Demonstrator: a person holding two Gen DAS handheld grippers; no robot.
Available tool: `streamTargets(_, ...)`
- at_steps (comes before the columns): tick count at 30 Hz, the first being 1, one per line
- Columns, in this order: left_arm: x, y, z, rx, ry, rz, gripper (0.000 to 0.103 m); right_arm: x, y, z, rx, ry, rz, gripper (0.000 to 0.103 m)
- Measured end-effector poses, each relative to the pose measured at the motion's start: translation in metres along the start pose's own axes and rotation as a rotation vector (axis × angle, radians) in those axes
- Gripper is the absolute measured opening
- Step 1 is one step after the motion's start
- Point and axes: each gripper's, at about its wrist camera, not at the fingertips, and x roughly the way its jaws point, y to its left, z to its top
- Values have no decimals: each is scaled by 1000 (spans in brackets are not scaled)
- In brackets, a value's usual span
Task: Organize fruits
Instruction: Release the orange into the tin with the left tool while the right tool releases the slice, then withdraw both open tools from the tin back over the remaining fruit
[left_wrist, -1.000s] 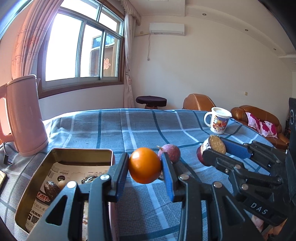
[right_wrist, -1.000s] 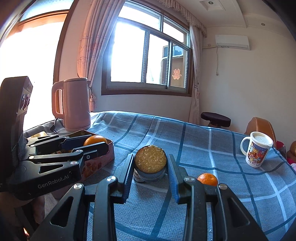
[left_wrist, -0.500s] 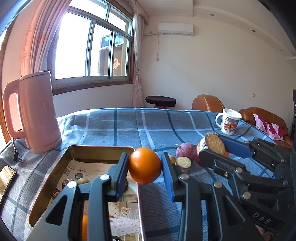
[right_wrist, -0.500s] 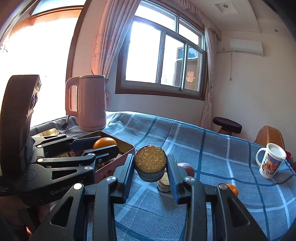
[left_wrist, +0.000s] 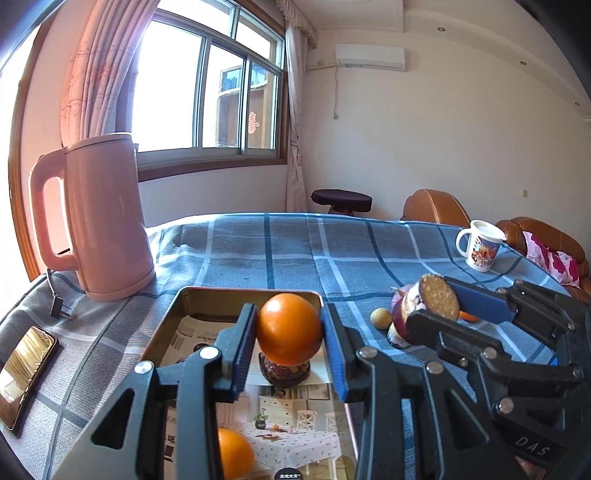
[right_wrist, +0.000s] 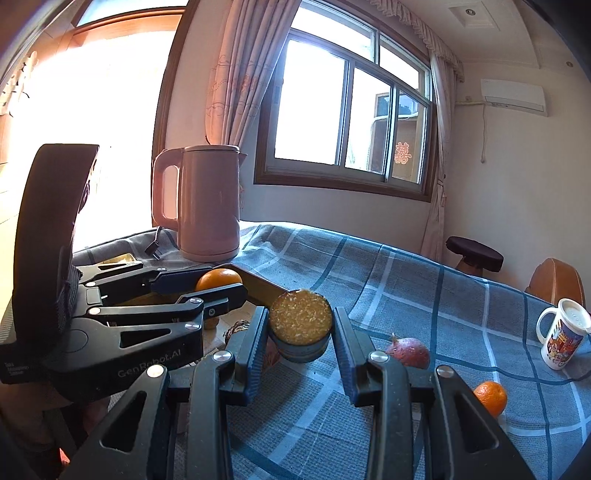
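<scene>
Left tool (left_wrist: 289, 332) is clamped on a round, glossy orange fruit (left_wrist: 289, 327), held above the rectangular gold metal tin (left_wrist: 192, 299) lined with printed paper; a dark brown fruit (left_wrist: 284, 373) and another orange (left_wrist: 232, 456) lie inside. Right tool (right_wrist: 300, 334) is pinched around a short cylindrical piece with a crumbly yellow top (right_wrist: 300, 320), raised over the blue checked cloth-covered surface (right_wrist: 424, 295), where a reddish-purple fruit (right_wrist: 408, 350) and a small orange mandarin (right_wrist: 490, 398) rest apart.
</scene>
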Motion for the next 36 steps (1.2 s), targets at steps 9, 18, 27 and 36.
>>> streamTargets(9, 4, 43, -1, -43, 48, 68, 37, 31, 19, 3, 7, 62, 97, 37)
streamTargets(18, 12, 56, -7, -42, 118, 70, 37, 56, 41, 3, 3, 119, 152, 37)
streamTargets(27, 18, 57, -8, -35, 158, 83, 38, 69, 49, 3, -10, 186, 180, 37)
streamTargets(36, 12, 56, -7, -43, 125, 118, 71, 71, 53, 1, -20, 208, 192, 68)
